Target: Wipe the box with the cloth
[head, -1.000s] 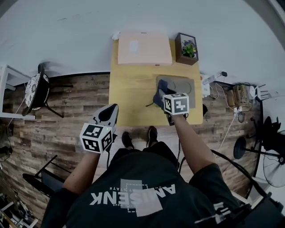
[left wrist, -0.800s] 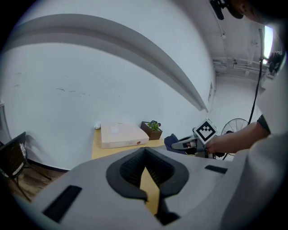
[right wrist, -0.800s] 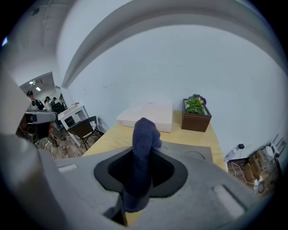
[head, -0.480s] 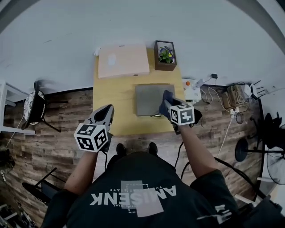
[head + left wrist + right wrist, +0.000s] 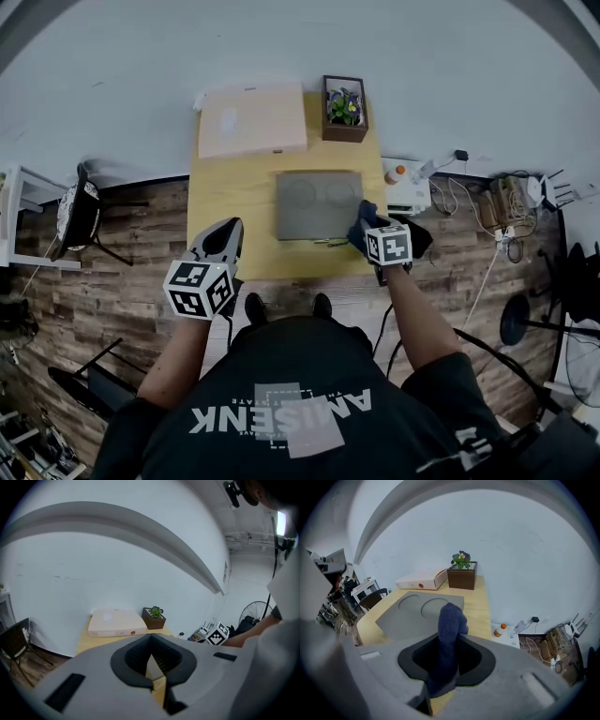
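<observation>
The pale pink box [image 5: 251,120] lies flat at the far end of the yellow table [image 5: 230,206]; it also shows in the left gripper view [image 5: 115,623] and the right gripper view [image 5: 421,581]. My right gripper [image 5: 367,230] hangs over the table's near right corner, shut on a dark blue cloth [image 5: 449,634] that sticks up between its jaws. The cloth [image 5: 364,217] is well short of the box. My left gripper [image 5: 222,242] hovers at the table's near left edge, its jaws together with nothing in them [image 5: 152,667].
A grey mat [image 5: 319,204] with two round dents lies mid-table, just left of the cloth. A potted plant [image 5: 344,108] in a brown box stands right of the pink box. A white unit with an orange-capped bottle [image 5: 405,187] and cables sit on the floor at right; a chair [image 5: 80,197] at left.
My right gripper, still holding the cloth, has drifted from over the grey mat to its near right corner. The left gripper has hardly moved. The head view has shifted.
</observation>
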The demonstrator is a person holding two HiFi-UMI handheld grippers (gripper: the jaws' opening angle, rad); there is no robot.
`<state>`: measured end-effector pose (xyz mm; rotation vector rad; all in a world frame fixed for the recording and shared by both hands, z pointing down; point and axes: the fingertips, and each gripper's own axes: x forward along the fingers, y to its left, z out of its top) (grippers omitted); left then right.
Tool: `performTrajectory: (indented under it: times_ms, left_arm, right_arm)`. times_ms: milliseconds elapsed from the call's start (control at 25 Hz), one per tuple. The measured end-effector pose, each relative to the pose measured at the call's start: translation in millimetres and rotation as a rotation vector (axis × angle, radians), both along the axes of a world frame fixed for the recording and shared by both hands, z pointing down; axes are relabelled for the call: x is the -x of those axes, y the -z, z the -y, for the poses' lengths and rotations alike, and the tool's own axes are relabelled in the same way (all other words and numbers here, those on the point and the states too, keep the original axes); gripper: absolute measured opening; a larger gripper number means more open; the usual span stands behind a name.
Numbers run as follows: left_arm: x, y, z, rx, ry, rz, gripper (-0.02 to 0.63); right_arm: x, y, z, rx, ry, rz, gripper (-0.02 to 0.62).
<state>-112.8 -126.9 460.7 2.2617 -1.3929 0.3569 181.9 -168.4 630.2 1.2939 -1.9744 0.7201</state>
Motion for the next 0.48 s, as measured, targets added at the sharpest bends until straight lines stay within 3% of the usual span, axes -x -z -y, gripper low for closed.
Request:
performTrajectory:
  times_ms: [480]
  left_arm:
    - [12,-11,-2,0.025,-0.020,0.002,-0.002]
  right_arm:
    - [7,-8,-4,-0.008,-0.053,-0.045,0.085]
